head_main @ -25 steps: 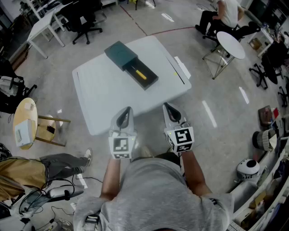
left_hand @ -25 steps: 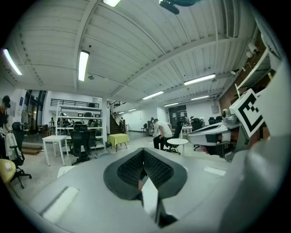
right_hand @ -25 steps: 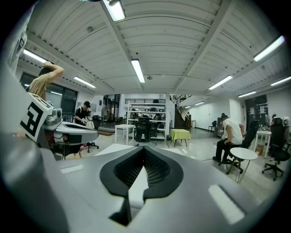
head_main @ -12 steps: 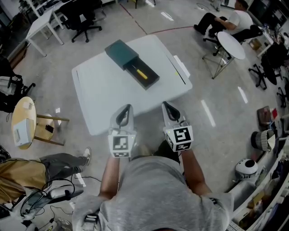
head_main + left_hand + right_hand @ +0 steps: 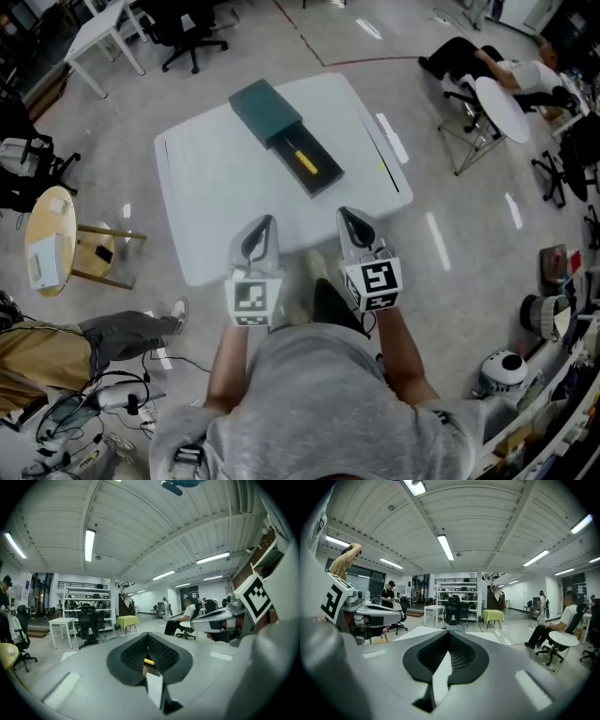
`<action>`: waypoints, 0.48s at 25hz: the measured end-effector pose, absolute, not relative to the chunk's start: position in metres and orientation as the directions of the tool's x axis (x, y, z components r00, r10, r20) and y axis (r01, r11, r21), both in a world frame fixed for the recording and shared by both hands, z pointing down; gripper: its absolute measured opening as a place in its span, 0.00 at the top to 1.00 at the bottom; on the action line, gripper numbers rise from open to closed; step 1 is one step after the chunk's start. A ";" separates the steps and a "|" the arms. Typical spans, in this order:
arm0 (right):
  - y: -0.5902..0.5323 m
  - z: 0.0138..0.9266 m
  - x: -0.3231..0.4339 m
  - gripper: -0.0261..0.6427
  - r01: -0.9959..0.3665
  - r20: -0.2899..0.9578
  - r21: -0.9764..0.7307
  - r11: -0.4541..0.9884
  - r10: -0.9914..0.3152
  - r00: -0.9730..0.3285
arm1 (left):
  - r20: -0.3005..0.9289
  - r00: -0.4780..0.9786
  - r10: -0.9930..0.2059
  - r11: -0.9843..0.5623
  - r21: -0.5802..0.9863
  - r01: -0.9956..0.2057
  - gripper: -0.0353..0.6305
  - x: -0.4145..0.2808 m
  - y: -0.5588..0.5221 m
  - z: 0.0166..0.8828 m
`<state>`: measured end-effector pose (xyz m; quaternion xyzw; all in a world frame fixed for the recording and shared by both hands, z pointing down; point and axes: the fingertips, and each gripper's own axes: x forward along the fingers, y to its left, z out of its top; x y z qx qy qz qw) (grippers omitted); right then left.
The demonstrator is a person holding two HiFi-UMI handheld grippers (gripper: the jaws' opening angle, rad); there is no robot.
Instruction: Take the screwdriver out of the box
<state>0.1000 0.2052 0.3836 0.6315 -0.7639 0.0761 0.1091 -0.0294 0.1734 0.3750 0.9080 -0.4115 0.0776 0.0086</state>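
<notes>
table point(image 5: 206, 192): pale grey, standing on the open floor ahead of the person.
box point(image 5: 265, 111): dark green, on the far part of the table, its drawer point(image 5: 327, 177) slid out toward the near right.
screwdriver point(image 5: 306, 161): yellow handle, lying inside the open drawer, nothing touching it.
left gripper point(image 5: 263, 231): at the table's near edge, jaws pressed together with nothing held, well apart from the box.
right gripper point(image 5: 349, 221): just right of the left one, also at the near edge, jaws closed and empty.
round white table point(image 5: 502, 108): far right, a seated person beside it.
</notes>
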 end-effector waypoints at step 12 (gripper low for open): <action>0.087 0.411 0.124 0.96 -0.949 0.340 -0.022 0.316 -0.890 -0.304 | 0.212 0.548 -0.809 -0.566 -0.033 -0.824 0.93 -0.005 0.076 0.395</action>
